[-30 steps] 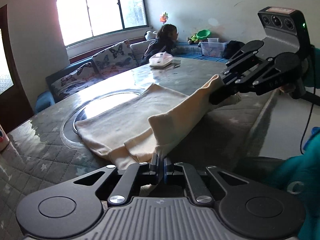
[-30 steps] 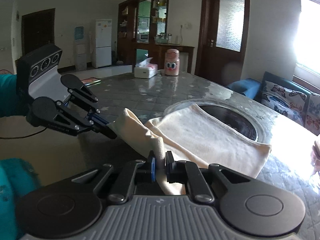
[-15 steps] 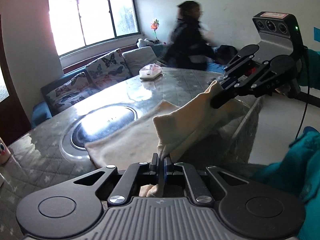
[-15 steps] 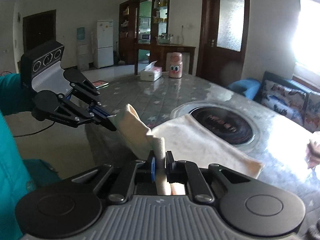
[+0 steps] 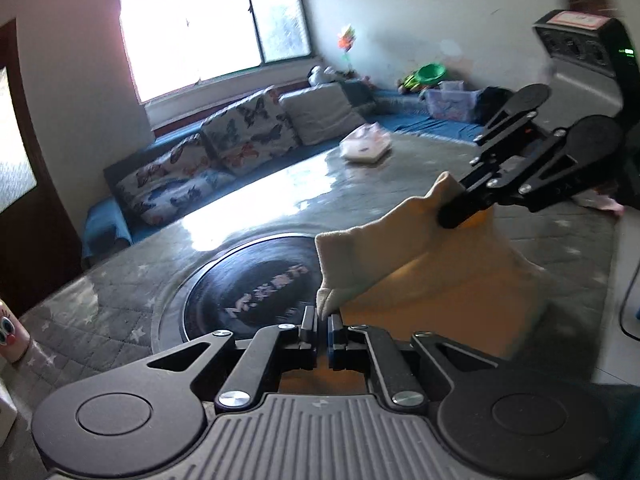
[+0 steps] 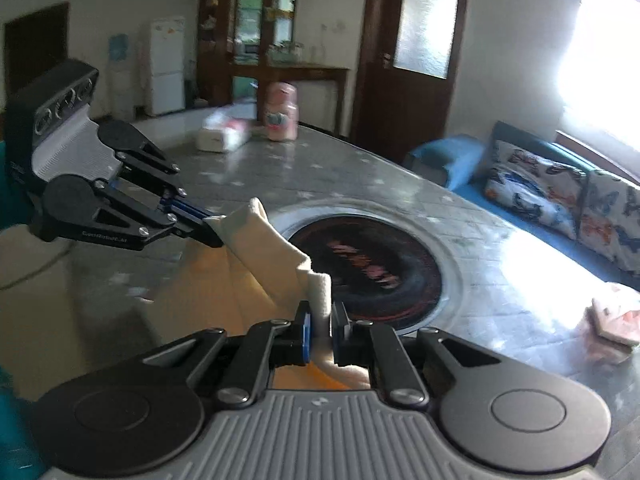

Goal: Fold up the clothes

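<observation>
Both of your grippers are clamped on the cream garment (image 5: pixel 420 256), each at one end of a single edge. The left gripper (image 5: pixel 322 325) has its jaws nearly closed, with a thin corner of cloth pinched between them. The right gripper (image 6: pixel 319 325) holds a thicker bunch, so its jaws stand slightly further apart.

From the left wrist view, the right gripper (image 5: pixel 450 216) sits toward 2 o'clock, and the held edge runs taut from 6 o'clock up to it. That line is the garment's long axis at present. From the right wrist view, the left gripper (image 6: pixel 214 236) lies toward 10 o'clock.

The garment is lifted, with its body hanging below the held edge over the near side of the table (image 5: pixel 120 300). Whether the lower hem touches the surface cannot be seen.

The dark round inset (image 6: pixel 372 268) lies at 12 o'clock, beyond the cloth. Judgement: to lay the fold, carry both hands forward together toward 12 o'clock, keeping the edge level; neither hand is clearly nearer
</observation>
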Available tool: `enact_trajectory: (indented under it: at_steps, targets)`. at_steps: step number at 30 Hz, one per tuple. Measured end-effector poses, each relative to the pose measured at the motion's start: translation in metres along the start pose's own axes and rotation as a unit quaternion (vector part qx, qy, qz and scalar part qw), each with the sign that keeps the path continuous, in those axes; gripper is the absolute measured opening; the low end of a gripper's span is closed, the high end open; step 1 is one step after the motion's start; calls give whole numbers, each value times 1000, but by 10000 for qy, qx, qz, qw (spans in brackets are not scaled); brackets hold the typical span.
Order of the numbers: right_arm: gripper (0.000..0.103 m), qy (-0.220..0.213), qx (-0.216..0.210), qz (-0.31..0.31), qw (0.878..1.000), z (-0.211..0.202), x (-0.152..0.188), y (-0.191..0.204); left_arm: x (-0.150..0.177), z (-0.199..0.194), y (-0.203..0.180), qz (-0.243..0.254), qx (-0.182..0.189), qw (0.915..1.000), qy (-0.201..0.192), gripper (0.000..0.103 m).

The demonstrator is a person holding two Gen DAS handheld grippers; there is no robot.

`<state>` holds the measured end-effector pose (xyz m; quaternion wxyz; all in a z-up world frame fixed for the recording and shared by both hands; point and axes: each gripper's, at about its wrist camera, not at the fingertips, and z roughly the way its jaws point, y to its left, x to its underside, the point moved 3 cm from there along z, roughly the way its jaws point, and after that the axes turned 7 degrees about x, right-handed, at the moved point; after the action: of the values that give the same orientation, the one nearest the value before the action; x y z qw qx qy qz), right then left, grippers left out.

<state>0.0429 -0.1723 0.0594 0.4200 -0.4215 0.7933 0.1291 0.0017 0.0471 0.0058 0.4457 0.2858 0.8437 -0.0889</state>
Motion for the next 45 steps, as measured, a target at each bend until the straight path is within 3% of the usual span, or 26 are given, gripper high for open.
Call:
enact_trajectory:
  at_steps: [3, 9, 13, 16, 20, 23, 25, 31, 34, 36, 37, 42, 45]
  targets:
    - [9, 148, 227, 210, 9994, 38, -2, -17, 1, 37, 20, -313, -73, 9993, 174, 5]
    - [12, 216, 525, 707, 9959, 67, 26, -27, 21, 86, 36, -797, -260, 9954, 469, 10]
    - [19, 262, 722, 1037, 9916, 86, 45, -33, 28, 87, 38, -872, -451, 9941, 453, 17]
    - [19, 243, 806, 1237, 9887, 74, 56, -39, 26, 83, 45, -1007, -649, 9919, 413, 23]
    - [19, 217, 918, 1502, 9841, 58, 71, -47, 25, 66, 52, -1261, -955, 9871, 259, 23]
    - [19, 197, 1001, 1701, 9801, 46, 81, -53, 19, 47, 40, -1410, -781, 9869, -20, 24]
    - [19, 184, 1056, 1833, 9772, 38, 89, -57, 16, 35, 24, -1426, -585, 9879, -191, 30]
    - [19, 155, 1284, 1862, 9740, 27, 98, -58, 19, 32, -34, -1271, -16, 9917, -189, 32]
    - [19, 144, 1428, 1694, 9750, 29, 96, -54, 27, 39, -49, -1278, 95, 9917, -46, 32]
    - [5, 137, 1524, 1581, 9755, 30, 94, -52, 33, 44, -52, -1347, 124, 9908, 35, 32]
    - [3, 134, 1572, 1525, 9756, 30, 94, -51, 36, 46, -53, -1383, 138, 9903, 64, 32]
    - [1, 117, 1809, 1243, 9755, 32, 90, -44, 39, 45, -50, -1505, 156, 9885, 44, 36]
    - [1, 234, 1811, 1375, 9735, 40, 93, -50, 43, 44, -50, -1535, 162, 9880, 26, 37]
